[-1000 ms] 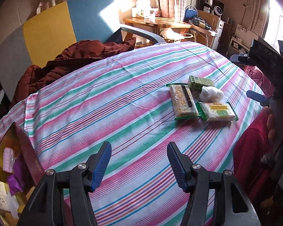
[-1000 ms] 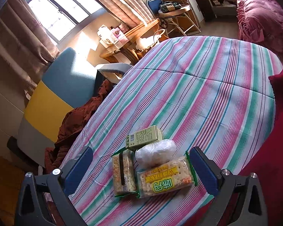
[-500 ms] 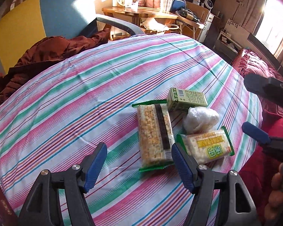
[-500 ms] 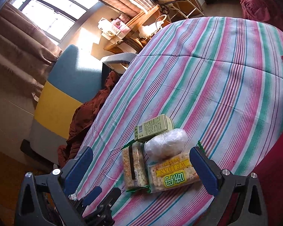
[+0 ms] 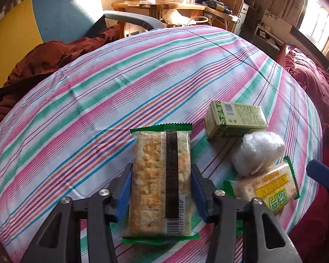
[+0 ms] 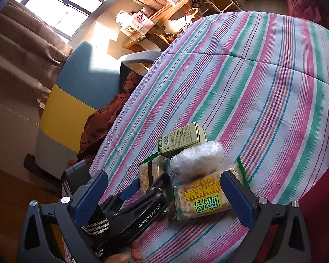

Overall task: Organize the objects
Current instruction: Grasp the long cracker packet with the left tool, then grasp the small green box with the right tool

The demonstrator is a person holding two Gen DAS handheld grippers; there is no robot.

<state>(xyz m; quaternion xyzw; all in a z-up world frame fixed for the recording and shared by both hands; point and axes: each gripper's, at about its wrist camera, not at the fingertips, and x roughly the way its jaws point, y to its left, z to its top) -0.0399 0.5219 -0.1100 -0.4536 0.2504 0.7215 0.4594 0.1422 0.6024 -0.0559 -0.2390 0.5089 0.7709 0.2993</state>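
Observation:
A clear cracker pack with a dark strip (image 5: 160,182) lies on the striped cloth (image 5: 120,100). My left gripper (image 5: 162,171) is closing on its long sides, and the blue pads (image 5: 126,188) touch the wrapper. In the right wrist view the left gripper (image 6: 151,182) covers most of that pack (image 6: 148,171). To its right lie a green box (image 5: 234,118), a white plastic-wrapped bundle (image 5: 258,151) and a yellow-label cracker pack (image 5: 267,190). My right gripper (image 6: 164,199) stands wide open just short of the yellow-label pack (image 6: 201,197), holding nothing.
A brown garment (image 5: 43,65) hangs off the cloth's far left edge against a yellow and blue armchair (image 5: 54,17). A wooden table (image 5: 158,6) with clutter stands beyond. Red bedding (image 5: 313,83) lies to the right. A hand (image 6: 125,256) grips the left tool.
My left gripper moved right and down across the cloth to the dark-strip cracker pack and closed from wide open onto its sides. The right gripper barely shifted, tilting down a little.

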